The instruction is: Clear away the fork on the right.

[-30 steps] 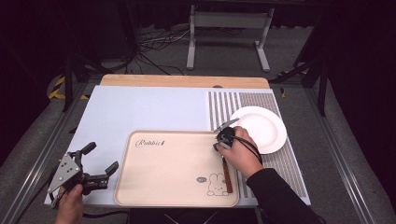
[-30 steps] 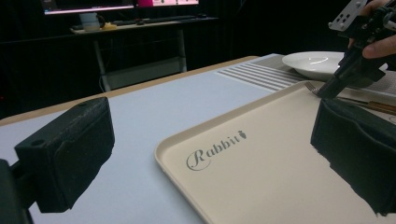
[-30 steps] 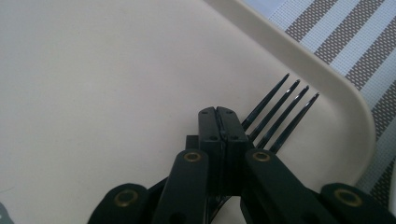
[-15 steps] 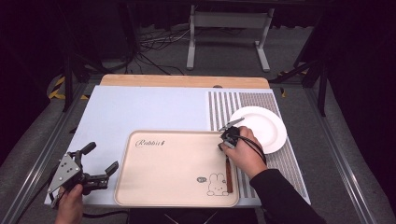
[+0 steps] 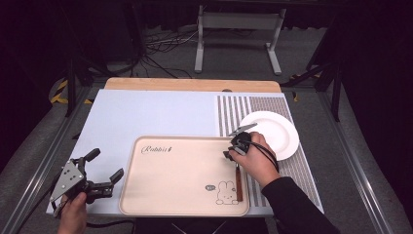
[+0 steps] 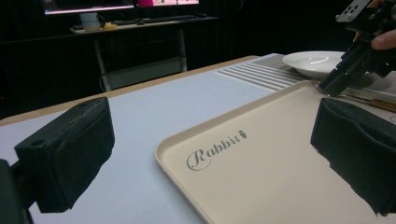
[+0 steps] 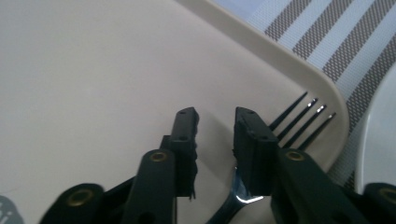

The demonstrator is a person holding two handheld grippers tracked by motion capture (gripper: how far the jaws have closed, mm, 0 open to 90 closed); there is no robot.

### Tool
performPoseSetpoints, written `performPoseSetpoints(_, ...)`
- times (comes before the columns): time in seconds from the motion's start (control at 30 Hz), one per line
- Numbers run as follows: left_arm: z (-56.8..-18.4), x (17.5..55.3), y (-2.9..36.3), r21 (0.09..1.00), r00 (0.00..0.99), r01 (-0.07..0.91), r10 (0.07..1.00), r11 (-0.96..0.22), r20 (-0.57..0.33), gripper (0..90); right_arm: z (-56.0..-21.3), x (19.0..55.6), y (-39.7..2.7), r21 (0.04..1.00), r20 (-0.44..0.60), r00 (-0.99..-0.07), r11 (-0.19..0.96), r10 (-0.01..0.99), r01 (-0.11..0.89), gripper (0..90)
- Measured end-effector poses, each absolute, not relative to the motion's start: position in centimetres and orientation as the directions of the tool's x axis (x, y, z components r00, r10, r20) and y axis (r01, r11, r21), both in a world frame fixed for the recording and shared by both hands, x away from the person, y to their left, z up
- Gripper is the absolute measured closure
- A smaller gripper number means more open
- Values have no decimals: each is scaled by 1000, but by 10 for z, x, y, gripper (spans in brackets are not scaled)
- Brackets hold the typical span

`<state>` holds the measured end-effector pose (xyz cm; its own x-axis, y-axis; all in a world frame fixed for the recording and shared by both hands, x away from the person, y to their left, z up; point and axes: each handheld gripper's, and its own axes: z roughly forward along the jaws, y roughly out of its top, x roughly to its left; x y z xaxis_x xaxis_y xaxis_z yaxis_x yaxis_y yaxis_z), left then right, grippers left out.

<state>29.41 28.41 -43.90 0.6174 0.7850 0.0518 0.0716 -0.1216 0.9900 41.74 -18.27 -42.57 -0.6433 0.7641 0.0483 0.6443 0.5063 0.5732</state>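
The metal fork with a wooden handle (image 5: 237, 176) is laid along the right edge of the beige rectangular tray (image 5: 165, 195), just released by the right gripper (image 7: 215, 122), whose jaws have been opening, while the left gripper (image 5: 104, 165) is held open and idle.

**Beige, White, Stripes and Black**

The tray (image 5: 185, 175) is pale beige, printed with a grey "Rabbit" script and a small rabbit drawing. The fork (image 7: 299, 119) has silver metal tines and a brown handle (the handle shows in the high view). The plate (image 5: 275, 131) is plain white. Under it lies a mat (image 5: 234, 109) striped grey and white. The table (image 5: 156, 114) is light blue-grey with a wooden far edge. Both grippers, left gripper (image 5: 95, 170) and right gripper (image 7: 215, 126), are black.
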Motion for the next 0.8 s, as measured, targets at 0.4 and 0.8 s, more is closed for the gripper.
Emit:
performPoseSetpoints(0.4, -439, 293, 284, 990, 617, 69, 785, -124, 55, 2, -392, 398, -183, 767, 36, -749, 462, 662, 446, 163)
performPoseSetpoints(0.8, -439, 293, 284, 990, 615, 71, 787, -121, 52, 2, -364, 365, -226, 904, 7, -775, 326, 632, 275, 166)
